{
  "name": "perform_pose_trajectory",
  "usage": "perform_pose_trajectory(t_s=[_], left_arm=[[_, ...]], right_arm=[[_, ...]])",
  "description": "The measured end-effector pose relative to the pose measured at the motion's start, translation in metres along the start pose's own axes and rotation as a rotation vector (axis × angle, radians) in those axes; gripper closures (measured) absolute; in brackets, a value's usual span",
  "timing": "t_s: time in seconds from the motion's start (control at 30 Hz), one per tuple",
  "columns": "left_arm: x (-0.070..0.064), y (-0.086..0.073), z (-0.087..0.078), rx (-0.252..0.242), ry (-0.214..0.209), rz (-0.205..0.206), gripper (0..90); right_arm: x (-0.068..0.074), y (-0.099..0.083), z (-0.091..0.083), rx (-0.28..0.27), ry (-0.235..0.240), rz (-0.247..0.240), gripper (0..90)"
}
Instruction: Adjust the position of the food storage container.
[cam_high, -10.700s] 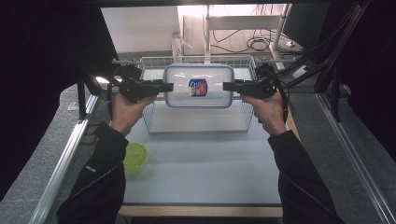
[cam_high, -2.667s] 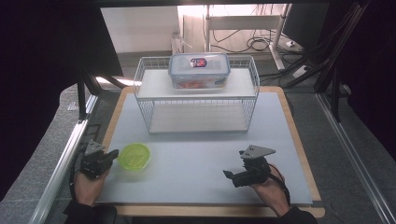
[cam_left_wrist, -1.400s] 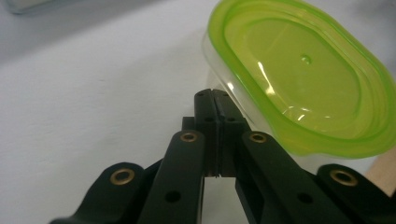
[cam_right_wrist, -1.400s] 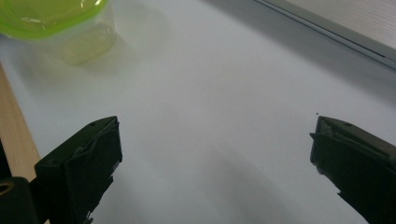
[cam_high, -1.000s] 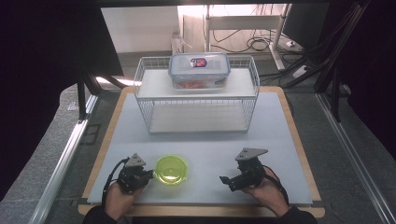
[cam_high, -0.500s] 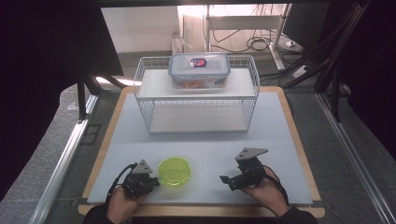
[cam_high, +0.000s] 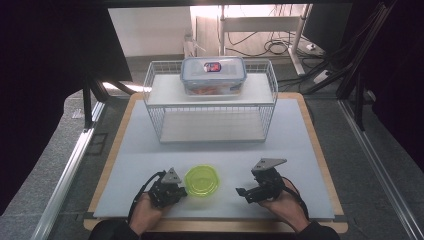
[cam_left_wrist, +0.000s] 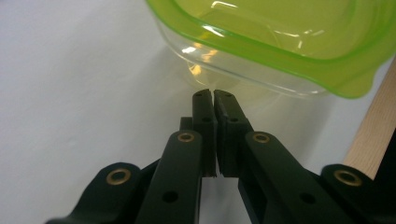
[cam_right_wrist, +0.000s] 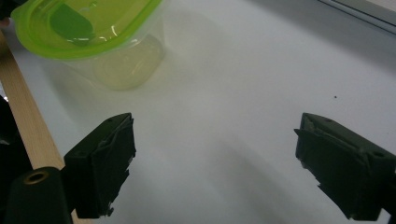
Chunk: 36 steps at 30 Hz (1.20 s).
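1. White mat (cam_high: 300, 150) on a wood-edged table (cam_high: 320, 165); dark surroundings, cables on the floor beyond the far edge.
2. Green-lidded container (cam_high: 202, 180) sits on the mat, near edge, slightly left of centre. Clear body, lime lid on.
3. Left gripper (cam_high: 172, 191) is just left of the container, tips pointing at it. In the left gripper view its tips (cam_left_wrist: 213, 95) sit right at the clear wall of the container (cam_left_wrist: 280, 42), below the lid rim; can't tell if touching or a hair off.
4. Right gripper (cam_high: 246, 192) is right of the container, apart from it, bare mat between. In the right gripper view the container (cam_right_wrist: 88, 32) is at the far left of its line, outside the jaws.
5. Wire rack (cam_high: 210, 100) stands at the far half of the mat, well apart from both grippers. White shelf on top carries a clear lidded box (cam_high: 213, 75) with a blue-rimmed lid and a label on top; reddish contents, can't make out what.
6. Nothing sits between either gripper and the green-lidded container.
7. Left gripper: jaws clenched together, pads meeting with only a hairline slit, gripping nothing.
8. Right gripper (cam_right_wrist: 215, 172): jaws spread wide, nothing between them but mat, holding nothing.
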<state>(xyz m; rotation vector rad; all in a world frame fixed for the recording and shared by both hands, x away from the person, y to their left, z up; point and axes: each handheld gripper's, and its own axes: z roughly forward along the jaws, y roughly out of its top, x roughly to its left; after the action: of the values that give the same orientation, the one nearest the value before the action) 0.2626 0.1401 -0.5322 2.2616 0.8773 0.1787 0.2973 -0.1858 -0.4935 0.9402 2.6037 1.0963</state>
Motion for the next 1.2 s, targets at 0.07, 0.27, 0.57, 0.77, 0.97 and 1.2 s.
perform_pose_trajectory(t_s=[0.07, 0.27, 0.57, 0.77, 0.97, 1.2], left_arm=[[-0.002, 0.004, 0.003, 0.001, -0.001, 0.011, 87.9], [-0.004, 0.016, 0.014, -0.016, -0.007, 0.025, 88.0], [-0.011, 0.022, 0.017, -0.012, 0.0, 0.065, 81.4], [-0.007, 0.014, -0.003, -0.046, 0.068, 0.064, 62.1], [-0.004, 0.004, -0.017, -0.081, 0.101, 0.088, 41.4], [-0.004, -0.004, -0.027, -0.128, 0.125, 0.098, 19.8]], right_arm=[[-0.001, 0.0, -0.001, 0.002, 0.0, 0.003, 13.4], [-0.003, 0.0, -0.003, -0.009, 0.004, 0.019, 14.5], [-0.006, -0.001, -0.004, 0.002, 0.002, 0.017, 14.6], [-0.007, 0.0, -0.008, -0.042, 0.004, 0.021, 17.0], [-0.007, 0.0, -0.01, -0.065, -0.002, 0.011, 18.2], [-0.006, 0.0, -0.01, -0.075, -0.008, -0.024, 17.9]])
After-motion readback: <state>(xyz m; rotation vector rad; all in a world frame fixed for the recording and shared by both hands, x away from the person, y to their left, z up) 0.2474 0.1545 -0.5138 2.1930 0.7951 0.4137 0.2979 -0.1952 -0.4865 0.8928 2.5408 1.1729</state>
